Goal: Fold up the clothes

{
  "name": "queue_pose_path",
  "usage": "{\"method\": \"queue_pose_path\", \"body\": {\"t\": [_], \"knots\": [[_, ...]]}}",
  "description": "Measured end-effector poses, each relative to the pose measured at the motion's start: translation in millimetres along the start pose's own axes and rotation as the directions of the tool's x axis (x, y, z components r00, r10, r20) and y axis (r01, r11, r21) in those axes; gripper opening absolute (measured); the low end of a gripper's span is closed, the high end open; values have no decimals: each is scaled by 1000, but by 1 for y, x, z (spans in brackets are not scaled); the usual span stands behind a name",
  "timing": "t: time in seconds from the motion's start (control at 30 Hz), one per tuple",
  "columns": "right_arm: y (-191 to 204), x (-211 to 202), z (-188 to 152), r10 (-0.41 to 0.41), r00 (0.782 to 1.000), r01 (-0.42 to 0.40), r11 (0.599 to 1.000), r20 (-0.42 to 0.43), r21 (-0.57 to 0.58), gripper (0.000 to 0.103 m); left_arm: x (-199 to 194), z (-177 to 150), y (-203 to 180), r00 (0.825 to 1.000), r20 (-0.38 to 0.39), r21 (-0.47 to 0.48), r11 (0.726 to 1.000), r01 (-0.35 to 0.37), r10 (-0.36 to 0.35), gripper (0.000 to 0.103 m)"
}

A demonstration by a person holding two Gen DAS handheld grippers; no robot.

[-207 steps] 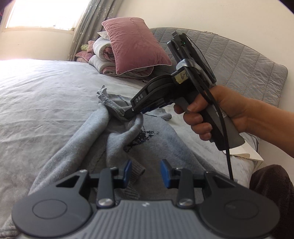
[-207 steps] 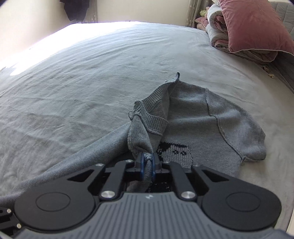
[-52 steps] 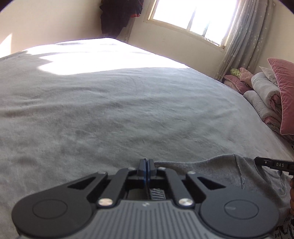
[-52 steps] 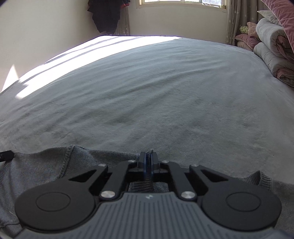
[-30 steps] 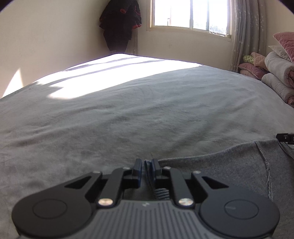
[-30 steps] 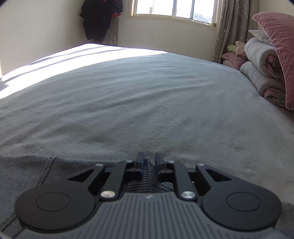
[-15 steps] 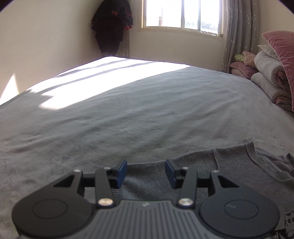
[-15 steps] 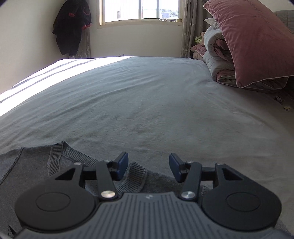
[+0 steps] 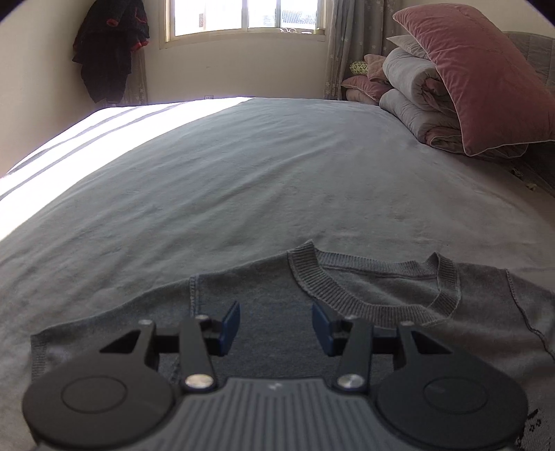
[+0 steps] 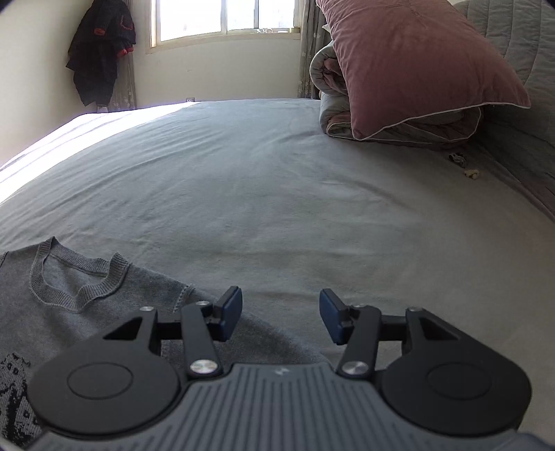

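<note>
Both hand-held grippers have let go of the grey sweater (image 9: 364, 295) since the earlier frames, where each was clamped on its knit edge; their jaws have just been opening and now stand apart with nothing gripped between the blue pads.

Largest in view is the bed (image 9: 260, 180), covered in a grey sheet, with sunlight falling across its far left side. At the head end on the right, a dusty pink pillow (image 10: 409, 59) leans on a rolled grey duvet (image 9: 412, 90), with a quilted grey headboard (image 10: 513, 52) behind them. A window (image 9: 246, 17) sits in the far wall, and dark clothing (image 9: 111, 52) hangs on the wall to its left.

The sweater lies spread flat on the near part of the bed, its ribbed neckline (image 9: 364, 301) towards the window. A dark knitted pattern (image 10: 14, 402) shows on its front at the lower left of the right wrist view.

The left hand-held gripper (image 9: 275, 328) hovers over the sweater's shoulder, left of the neckline, half open. The right hand-held gripper (image 10: 280, 316) is likewise half open; its left finger is over the sweater's edge and its right finger over bare sheet.
</note>
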State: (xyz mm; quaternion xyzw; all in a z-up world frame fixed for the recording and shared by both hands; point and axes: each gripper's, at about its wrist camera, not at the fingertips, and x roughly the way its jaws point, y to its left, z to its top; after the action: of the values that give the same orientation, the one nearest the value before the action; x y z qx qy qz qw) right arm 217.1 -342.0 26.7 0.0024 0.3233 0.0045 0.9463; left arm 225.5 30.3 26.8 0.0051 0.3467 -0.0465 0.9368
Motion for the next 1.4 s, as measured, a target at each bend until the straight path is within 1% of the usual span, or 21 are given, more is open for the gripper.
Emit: {"method": "queue_pose_path", "body": {"t": [0.13,0.2,0.27,0.3,0.33,0.37,0.43,0.5,0.63,0.7,0.8,0.83,0.87,0.9,0.93,1.0,1.03,1.1,1.17,1.27,1.4], "knots": [[-38,-10,-13,-8,999,10,999,-34,49,53,23,5,-43,995,-21,41,994,100,-99,47],[-54,-13,-20,2,999,4,995,-52,104,53,34,8,-62,992,-25,69,990,126,-124,47],[-70,-14,-27,33,996,-18,983,-77,181,53,44,11,-77,990,-28,99,986,137,-135,47],[-76,-14,-30,48,993,-24,975,-104,223,51,49,13,-83,990,-29,108,984,142,-140,47],[-81,-13,-33,63,988,-24,964,-138,267,46,54,15,-87,989,-31,110,983,147,-144,47],[-86,-12,-35,80,982,-23,951,-172,309,45,59,18,-92,988,-35,109,982,152,-149,47],[-94,-13,-43,132,967,-32,911,-219,411,45,68,22,-98,986,-41,93,982,166,-163,47],[-100,-17,-51,174,959,-44,870,-223,492,45,75,25,-103,983,-45,69,981,182,-179,47],[-104,-23,-65,296,943,-152,789,-151,595,45,82,28,-112,978,-38,68,976,209,-207,46],[-101,-21,-67,348,931,-215,765,-109,607,45,84,30,-116,975,-31,82,971,223,-221,46],[-91,-11,-70,401,914,-284,749,-68,599,45,89,33,-120,971,-29,99,966,239,-237,45],[-91,-7,-72,420,906,-311,732,-43,607,46,91,35,-121,970,-29,101,965,244,-242,45],[-92,-3,-75,440,898,-341,707,-8,620,46,94,35,-121,968,-30,98,963,253,-251,45],[-94,1,-79,465,884,-379,670,36,638,46,96,35,-120,964,-29,92,960,264,-263,45],[-98,6,-83,485,871,-410,627,79,663,46,98,35,-119,961,-29,85,957,276,-275,45],[-106,15,-89,510,846,-456,537,157,710,42,101,34,-116,953,-29,66,951,302,-301,45],[-109,19,-91,515,837,-469,505,183,725,39,103,34,-114,950,-28,62,948,313,-312,45],[-112,22,-94,515,830,-480,466,213,743,33,105,34,-111,943,-27,59,941,333,-332,45],[-113,21,-96,503,835,-476,459,222,750,26,107,36,-108,936,-30,55,935,351,-350,43],[-114,16,-96,475,848,-467,460,236,755,24,109,40,-105,933,-38,46,932,359,-357,39],[-113,5,-91,403,887,-427,523,228,738,24,110,43,-104,933,-48,56,931,359,-357,39]]}}
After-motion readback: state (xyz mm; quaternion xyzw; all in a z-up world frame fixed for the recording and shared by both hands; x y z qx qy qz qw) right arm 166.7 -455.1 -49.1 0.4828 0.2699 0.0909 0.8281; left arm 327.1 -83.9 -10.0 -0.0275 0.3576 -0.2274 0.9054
